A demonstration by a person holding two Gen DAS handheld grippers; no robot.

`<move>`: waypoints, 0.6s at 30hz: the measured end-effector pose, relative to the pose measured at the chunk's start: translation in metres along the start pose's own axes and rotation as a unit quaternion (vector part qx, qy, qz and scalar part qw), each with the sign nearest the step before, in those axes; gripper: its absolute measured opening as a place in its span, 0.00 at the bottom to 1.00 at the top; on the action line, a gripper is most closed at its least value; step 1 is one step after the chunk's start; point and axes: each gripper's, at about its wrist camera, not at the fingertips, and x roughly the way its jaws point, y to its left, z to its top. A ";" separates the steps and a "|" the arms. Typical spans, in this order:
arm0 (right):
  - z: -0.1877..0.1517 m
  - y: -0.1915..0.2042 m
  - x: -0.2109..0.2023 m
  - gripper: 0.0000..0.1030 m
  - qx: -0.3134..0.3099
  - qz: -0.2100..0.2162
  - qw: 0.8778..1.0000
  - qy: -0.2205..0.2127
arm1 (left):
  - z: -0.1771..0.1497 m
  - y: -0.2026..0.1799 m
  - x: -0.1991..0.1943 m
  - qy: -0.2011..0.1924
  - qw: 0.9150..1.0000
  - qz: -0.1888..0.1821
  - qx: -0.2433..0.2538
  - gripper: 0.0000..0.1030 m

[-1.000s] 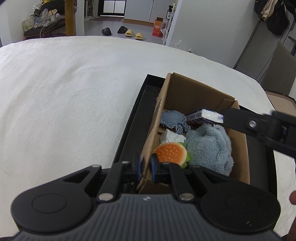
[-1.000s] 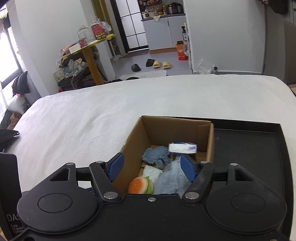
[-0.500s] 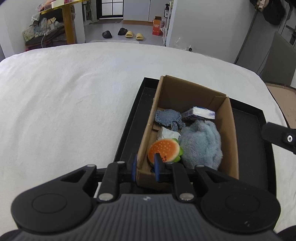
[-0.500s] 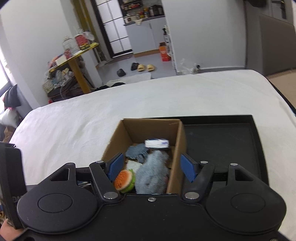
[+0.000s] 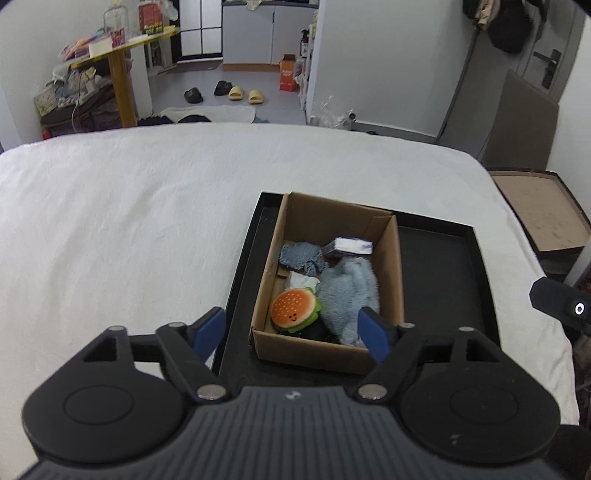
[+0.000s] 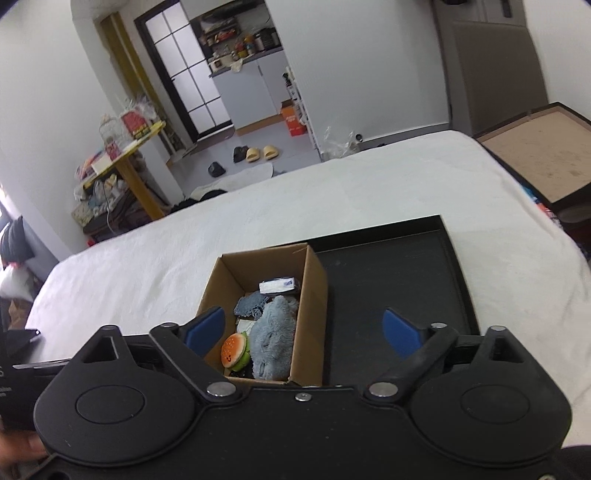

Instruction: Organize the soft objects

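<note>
White bed cover (image 5: 129, 229) fills foreground. Beyond it, grey floor with two black slippers (image 5: 193, 95) and yellow pair (image 5: 245, 94) (side by side). Orange carton (image 5: 287, 72) against white wall. Cluttered yellow table (image 5: 122, 55) at left. Dark garments (image 5: 506, 22) hang upper right. Brown board (image 6: 543, 147) beside bed.

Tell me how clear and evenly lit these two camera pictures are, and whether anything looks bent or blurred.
Left wrist view: sharp, soft even daylight, the cardboard box and burger toy crisp; the bed edge bows from the fisheye lens. Right wrist view: tilted, walls and door frame curve strongly, slight softness toward the rim; the black tray is dark but readable, no glare.
</note>
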 end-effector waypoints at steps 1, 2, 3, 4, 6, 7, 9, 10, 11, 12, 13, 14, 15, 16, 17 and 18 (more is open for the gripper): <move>0.000 -0.001 -0.005 0.99 0.003 -0.002 1.000 -0.004 | 0.000 -0.002 -0.006 -0.002 1.000 -0.002 0.004 0.83; 0.000 -0.002 -0.010 1.00 0.004 -0.004 1.000 -0.006 | -0.001 -0.004 -0.012 -0.004 1.000 -0.005 0.008 0.85; 0.001 -0.003 -0.014 1.00 0.005 -0.005 1.000 -0.008 | -0.001 -0.005 -0.017 -0.007 1.000 -0.008 0.011 0.89; 0.001 -0.004 -0.018 1.00 0.006 -0.005 1.000 -0.009 | -0.002 -0.006 -0.023 -0.009 1.000 -0.010 0.014 0.92; 0.001 -0.004 -0.025 1.00 0.009 -0.006 1.000 -0.010 | -0.003 -0.008 -0.033 -0.010 1.000 -0.013 0.020 0.94; 0.001 -0.004 -0.028 1.00 0.010 -0.010 1.000 -0.011 | -0.003 -0.009 -0.038 -0.011 1.000 -0.015 0.022 0.95; 0.001 -0.004 -0.036 1.00 0.013 -0.012 1.000 -0.015 | -0.004 -0.010 -0.048 -0.014 0.999 -0.017 0.024 0.96; 0.001 -0.004 -0.039 1.00 0.016 -0.013 1.000 -0.017 | -0.003 -0.009 -0.054 -0.018 0.999 -0.019 0.026 0.96; 0.001 -0.004 -0.043 1.00 0.019 -0.013 1.000 -0.019 | -0.003 -0.009 -0.059 -0.021 0.999 -0.021 0.028 0.96; 0.001 -0.005 -0.048 1.00 0.021 -0.013 0.999 -0.021 | -0.003 -0.009 -0.064 -0.023 0.999 -0.022 0.029 0.97; 0.001 -0.004 -0.052 1.00 0.023 -0.015 0.999 -0.024 | -0.003 -0.009 -0.070 -0.025 0.999 -0.024 0.031 0.97; 0.001 -0.005 -0.057 1.00 0.025 -0.020 0.999 -0.027 | -0.004 -0.008 -0.075 -0.025 0.999 -0.027 0.030 0.97; 0.001 -0.005 -0.061 1.00 0.027 -0.025 0.999 -0.030 | -0.004 -0.008 -0.079 -0.026 0.999 -0.031 0.030 0.97; 0.000 -0.006 -0.064 1.00 0.030 -0.028 0.999 -0.033 | -0.004 -0.007 -0.083 -0.027 0.999 -0.036 0.031 0.97; 0.000 -0.007 -0.068 1.00 0.031 -0.028 0.998 -0.035 | -0.005 -0.007 -0.088 -0.029 0.998 -0.038 0.031 0.97; -0.001 -0.007 -0.072 1.00 0.033 -0.030 0.998 -0.036 | -0.006 -0.006 -0.093 -0.032 0.998 -0.040 0.033 0.97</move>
